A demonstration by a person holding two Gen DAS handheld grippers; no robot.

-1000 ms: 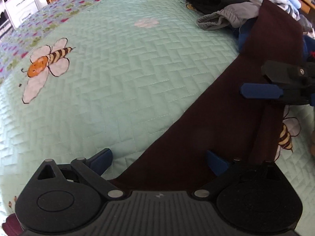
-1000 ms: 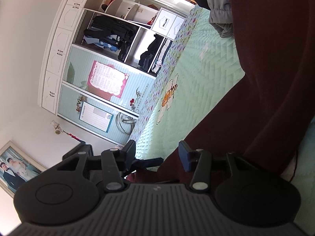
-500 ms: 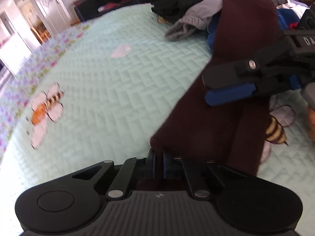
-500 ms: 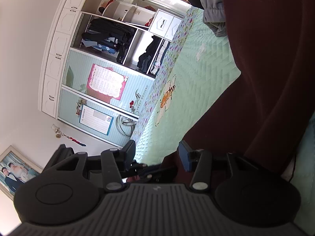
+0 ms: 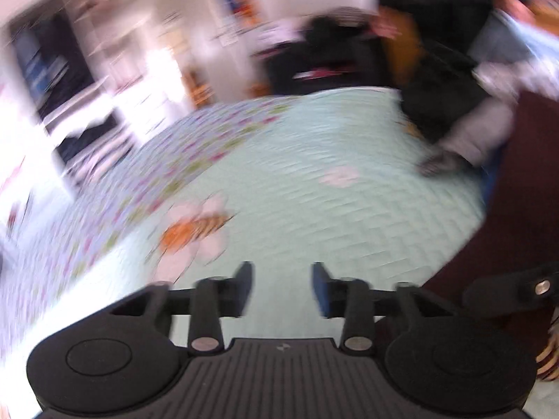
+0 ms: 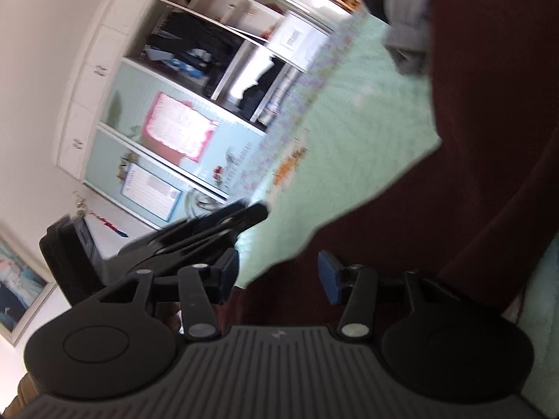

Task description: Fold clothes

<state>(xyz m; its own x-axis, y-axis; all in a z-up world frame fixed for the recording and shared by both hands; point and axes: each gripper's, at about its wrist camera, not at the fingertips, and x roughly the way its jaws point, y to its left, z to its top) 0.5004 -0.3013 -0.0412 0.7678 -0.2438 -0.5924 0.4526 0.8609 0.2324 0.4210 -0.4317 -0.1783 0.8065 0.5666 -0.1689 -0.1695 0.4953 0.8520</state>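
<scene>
The dark maroon cloth garment (image 5: 517, 216) runs up the right edge of the left view, beside the left gripper (image 5: 282, 288), whose jaws are opening on nothing. In the right view the garment's corner lies between the opening jaws of the nearer right gripper (image 6: 279, 274), unpinched.

Mint quilted bed cover (image 5: 314, 216) with bee motif (image 5: 190, 232), maroon garment (image 5: 517, 209) spread across it, clothes heap (image 5: 464, 125) behind

Maroon garment (image 5: 517, 216) on mint, bee-patterned quilt (image 5: 332, 216).
</scene>
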